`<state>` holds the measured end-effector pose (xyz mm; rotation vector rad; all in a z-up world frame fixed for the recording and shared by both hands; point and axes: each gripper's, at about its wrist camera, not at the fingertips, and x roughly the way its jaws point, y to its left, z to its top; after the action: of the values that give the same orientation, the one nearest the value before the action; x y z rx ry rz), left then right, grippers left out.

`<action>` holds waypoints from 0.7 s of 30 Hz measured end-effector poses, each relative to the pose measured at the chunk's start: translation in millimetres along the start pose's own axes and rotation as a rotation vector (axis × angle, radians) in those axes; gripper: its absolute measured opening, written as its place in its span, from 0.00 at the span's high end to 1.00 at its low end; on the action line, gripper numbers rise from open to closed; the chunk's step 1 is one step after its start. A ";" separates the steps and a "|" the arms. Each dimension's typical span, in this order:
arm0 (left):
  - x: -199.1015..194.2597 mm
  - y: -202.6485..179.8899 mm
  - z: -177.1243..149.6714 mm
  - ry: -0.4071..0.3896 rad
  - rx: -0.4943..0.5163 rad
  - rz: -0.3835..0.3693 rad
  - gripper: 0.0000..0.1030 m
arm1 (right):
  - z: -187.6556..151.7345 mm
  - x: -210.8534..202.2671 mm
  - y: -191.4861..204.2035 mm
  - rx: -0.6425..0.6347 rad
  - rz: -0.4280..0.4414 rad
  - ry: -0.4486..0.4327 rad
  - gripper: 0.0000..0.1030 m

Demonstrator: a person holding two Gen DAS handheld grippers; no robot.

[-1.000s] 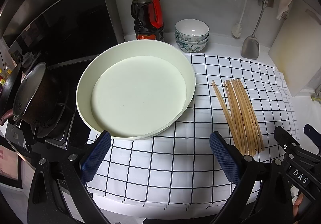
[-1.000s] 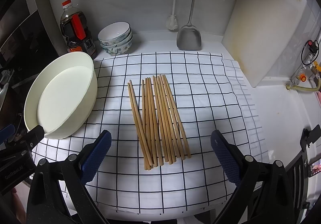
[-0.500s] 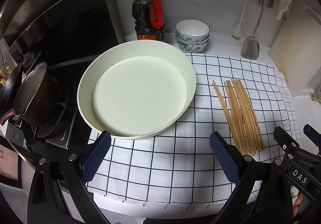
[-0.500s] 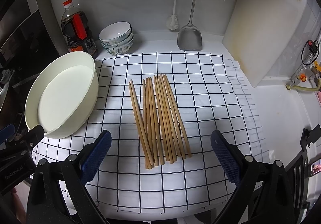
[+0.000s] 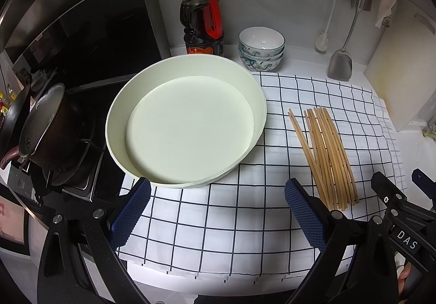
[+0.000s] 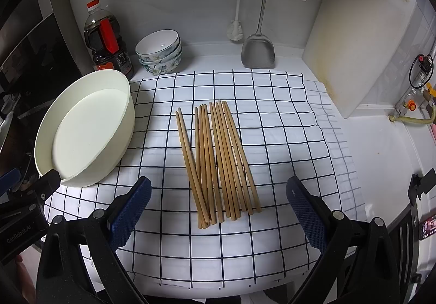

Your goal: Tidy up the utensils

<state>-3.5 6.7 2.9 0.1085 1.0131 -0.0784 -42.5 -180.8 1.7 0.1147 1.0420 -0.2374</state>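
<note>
Several wooden chopsticks lie side by side on a white cloth with a black grid; the left wrist view shows the chopsticks at its right. A wide cream basin sits empty at the cloth's left edge, and the right wrist view has this basin at far left. My left gripper is open just in front of the basin, holding nothing. My right gripper is open over the cloth, the near ends of the chopsticks between its blue pads.
A dark sauce bottle and stacked bowls stand at the back wall. A metal spatula and a brush hang there. A white cutting board leans at right. A pot sits on the stove at left.
Both grippers have edged slightly forward; the basin and chopsticks sit a little lower in view. Nothing was picked up or shifted.
</note>
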 end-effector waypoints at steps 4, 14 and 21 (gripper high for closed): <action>0.1 0.2 -0.1 0.001 -0.001 0.000 0.06 | -0.3 -0.1 -0.2 -0.001 0.000 0.000 0.08; -0.1 1.2 -1.0 0.000 0.001 -0.002 0.06 | -1.0 -0.6 1.8 0.000 -0.005 -0.001 0.08; -0.8 -0.2 -4.2 0.007 0.021 -0.009 0.06 | -3.7 -2.2 2.3 0.004 -0.015 0.005 0.08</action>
<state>-7.4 7.0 1.4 0.1234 1.0197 -0.0972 -46.1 -177.6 1.8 0.1115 1.0477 -0.2526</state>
